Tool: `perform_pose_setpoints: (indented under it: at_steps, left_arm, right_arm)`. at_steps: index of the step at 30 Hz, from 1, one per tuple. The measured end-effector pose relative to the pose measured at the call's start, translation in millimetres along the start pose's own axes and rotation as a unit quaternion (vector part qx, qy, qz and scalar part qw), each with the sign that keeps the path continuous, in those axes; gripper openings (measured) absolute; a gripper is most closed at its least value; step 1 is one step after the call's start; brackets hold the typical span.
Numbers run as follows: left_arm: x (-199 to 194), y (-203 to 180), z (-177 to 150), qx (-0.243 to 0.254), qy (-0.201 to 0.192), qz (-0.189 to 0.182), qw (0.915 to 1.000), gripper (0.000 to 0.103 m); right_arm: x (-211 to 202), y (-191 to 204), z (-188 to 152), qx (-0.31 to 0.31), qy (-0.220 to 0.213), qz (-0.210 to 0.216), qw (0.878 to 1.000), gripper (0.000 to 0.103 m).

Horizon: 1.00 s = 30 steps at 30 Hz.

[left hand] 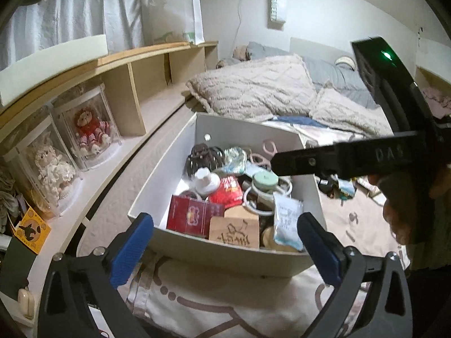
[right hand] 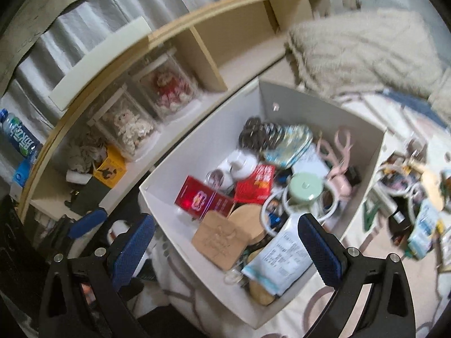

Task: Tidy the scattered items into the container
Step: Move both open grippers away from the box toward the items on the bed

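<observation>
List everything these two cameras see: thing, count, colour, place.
Cardboard container: one, white, open, on the bed.
Flat box: one, red, inside, near left.
Wooden plaque: one, tan, inside, near edge.
Round lidded tub: one, mint green, inside.
Scissors: one, pink, inside, right wall.
Paper pouch: one, white with print, near right corner.
Scattered items: several, mixed, on the bed right of the container.
Doll display cases: two, clear, shelf.
Left gripper: blue pads, open, empty.
Right gripper: blue pads, open, empty.

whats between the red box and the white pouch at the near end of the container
In the left wrist view, a wooden plaque with carved marks sits between the red box and the white pouch.
</observation>
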<state>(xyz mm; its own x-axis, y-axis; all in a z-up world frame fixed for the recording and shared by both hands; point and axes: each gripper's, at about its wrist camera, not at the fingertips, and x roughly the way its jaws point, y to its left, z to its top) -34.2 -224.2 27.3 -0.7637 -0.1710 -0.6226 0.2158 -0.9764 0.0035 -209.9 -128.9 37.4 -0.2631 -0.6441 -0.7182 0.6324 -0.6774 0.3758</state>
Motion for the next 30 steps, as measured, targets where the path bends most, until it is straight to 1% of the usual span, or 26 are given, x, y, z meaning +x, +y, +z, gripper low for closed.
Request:
perform_pose_setpoints:
  at_steps: [1,7,11,13,17,25,30]
  left_arm:
    - [-1,0,2,-0.002,-0.004,-0.001,1.0,0.103]
    - [-7,-6,11,-0.011,-0.023,-0.008,0.9996,0.103]
    - [-8,-13,14,-0.01,-0.031,-0.013,0.9994,0.103]
    - [-8,-17,17,-0.009,-0.034,-0.016,0.9993,0.103]
    - [-8,-27,22,-0.004,-0.044,-0.02,0.9988,0.103]
    - [-3,-50,29,0.01,-0.059,-0.039,0.9975,0.103]
    - [1,-66,33,0.02,-0.063,-0.051,0.9965,0.103]
  right_arm:
    - [-5,1,0,-0.007,-0.011,-0.005,1.0,0.103]
    - [-27,2,0,-0.026,-0.054,-0.026,0.998,0.103]
    - [-42,3,-1,-0.043,-0.081,-0.043,0.995,0.103]
    - [-49,4,-2,-0.062,-0.094,-0.057,0.992,0.103]
    - [-60,0,-8,-0.092,-0.109,-0.094,0.985,0.103]
    - [-97,-20,-24,-0.094,-0.139,-0.144,0.975,0.103]
    - [-120,-34,-35,-0.096,-0.151,-0.167,0.97,0.103]
